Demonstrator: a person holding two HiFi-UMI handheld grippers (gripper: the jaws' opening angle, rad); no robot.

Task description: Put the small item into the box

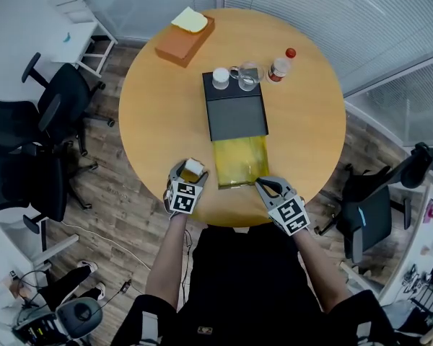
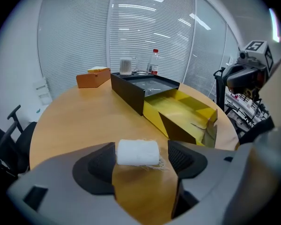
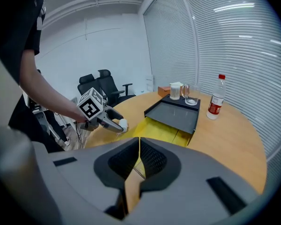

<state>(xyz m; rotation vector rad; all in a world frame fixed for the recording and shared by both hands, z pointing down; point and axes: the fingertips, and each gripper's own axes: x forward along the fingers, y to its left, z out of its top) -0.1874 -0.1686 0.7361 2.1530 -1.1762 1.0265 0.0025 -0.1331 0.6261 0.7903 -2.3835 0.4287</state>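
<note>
A small white gauze roll (image 1: 194, 166) lies on the round wooden table (image 1: 159, 114) near its front edge, just left of the open yellow box (image 1: 239, 163). My left gripper (image 1: 190, 169) stands open around the roll (image 2: 137, 152); the roll rests against the left pad, with a gap to the right pad. The yellow box (image 2: 180, 108) lies to the right beyond it, joined to a black tray-like lid (image 2: 131, 92). My right gripper (image 1: 268, 187) sits at the box's front right corner, shut and empty (image 3: 138, 156). From there the left gripper (image 3: 116, 124) and the roll (image 3: 123, 123) show.
On the black lid's (image 1: 234, 110) far end stand a white cup (image 1: 221, 77) and a glass (image 1: 250, 75); a red-capped bottle (image 1: 280, 66) is beside them. An orange box (image 1: 185, 40) topped by a yellow sponge lies at the far left. Office chairs (image 1: 54, 96) stand left of the table.
</note>
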